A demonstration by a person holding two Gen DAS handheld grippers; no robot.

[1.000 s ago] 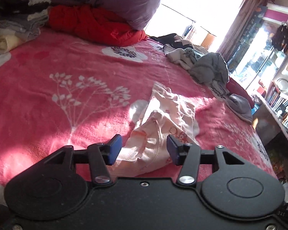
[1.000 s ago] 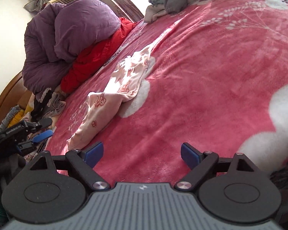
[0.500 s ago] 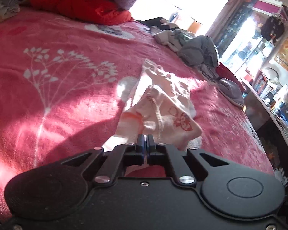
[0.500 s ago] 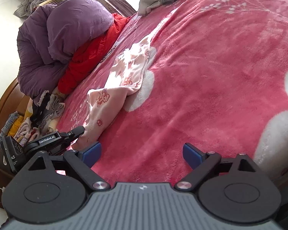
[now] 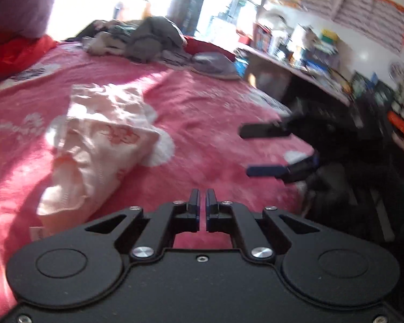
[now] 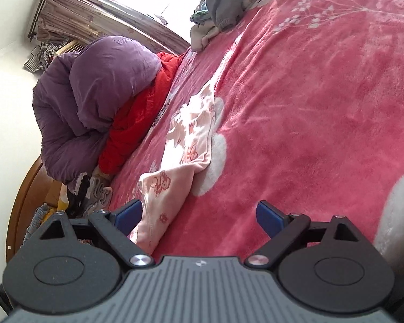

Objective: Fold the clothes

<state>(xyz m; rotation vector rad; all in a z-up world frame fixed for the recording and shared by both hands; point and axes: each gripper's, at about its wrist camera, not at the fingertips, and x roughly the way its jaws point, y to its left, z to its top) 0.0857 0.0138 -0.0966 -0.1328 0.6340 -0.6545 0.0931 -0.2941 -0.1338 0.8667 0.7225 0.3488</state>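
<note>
The pink printed garment (image 5: 99,145) is seen lying bunched on the red blanket (image 5: 207,123), at about ten o'clock from the left gripper (image 5: 201,202) in the left wrist view. The left gripper's jaws have just been opening a little from a full close, and only a narrow slit is left between the pads; nothing is seen between them, and bare blanket shows through the gap. In the right wrist view the same garment (image 6: 185,156) is found running from twelve o'clock down to about nine o'clock of the right gripper (image 6: 199,215), whose jaws are spread wide with no cloth pinched; the near end of the garment lies just beside the left-hand pad. The right gripper (image 5: 266,150) is also seen from the left wrist view at two o'clock, both fingers apart.

The step in hand is judged to be a regrasp between folds: the garment is let go and only loosely doubled. For the next move, an edge or corner of the cloth must be found, the jaws opened over it and closed on a thin layer.
</note>
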